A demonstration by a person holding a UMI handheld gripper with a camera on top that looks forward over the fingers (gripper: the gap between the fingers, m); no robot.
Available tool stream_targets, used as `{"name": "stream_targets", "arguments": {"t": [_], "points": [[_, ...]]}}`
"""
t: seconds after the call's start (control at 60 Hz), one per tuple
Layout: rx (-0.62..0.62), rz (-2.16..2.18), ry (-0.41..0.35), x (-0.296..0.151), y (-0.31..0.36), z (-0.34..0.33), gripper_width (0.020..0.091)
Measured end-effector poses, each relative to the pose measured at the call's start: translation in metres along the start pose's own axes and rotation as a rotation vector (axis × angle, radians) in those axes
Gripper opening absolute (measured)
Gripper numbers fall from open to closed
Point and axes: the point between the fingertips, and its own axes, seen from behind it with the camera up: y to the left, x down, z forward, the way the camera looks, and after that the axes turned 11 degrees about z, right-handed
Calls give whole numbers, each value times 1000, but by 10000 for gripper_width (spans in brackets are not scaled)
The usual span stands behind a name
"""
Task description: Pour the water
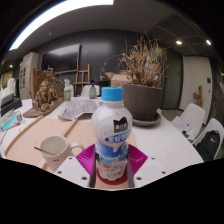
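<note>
the gripper (112, 160) shows two fingers (87, 157) faced with flat magenta pads.

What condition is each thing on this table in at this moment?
bottle: upright, blue cap on, held between the fingers
gripper: shut on the bottle
mug: upright beside the bottle, something like a spoon in it
plant pot: upright beyond the bottle, holding dry stems

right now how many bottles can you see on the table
2. One white bottle with a blue cap stands between the fingers of the hand-held gripper. A smaller bottle stands far back, beside the figurine. Others may be hidden behind the potted plant.
</note>
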Motion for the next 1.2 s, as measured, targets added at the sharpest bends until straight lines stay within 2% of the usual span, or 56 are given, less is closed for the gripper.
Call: {"name": "stream_targets", "arguments": {"t": [0.117, 0.133, 0.2, 0.217, 0.367, 0.567, 0.8, 0.95, 1.2], "points": [[0, 33, 15, 4, -2, -2, 535], [5, 38, 27, 6, -3, -3, 579], [19, 61, 59, 9, -4, -10, 831], [25, 65, 64, 9, -5, -12, 865], [117, 74, 109, -1, -2, -60, 854], [226, 80, 186, -12, 43, -177, 857], [238, 101, 212, -13, 113, -291, 856], [247, 101, 216, -8, 133, -327, 855], [253, 88, 236, 0, 142, -346, 858]]}}
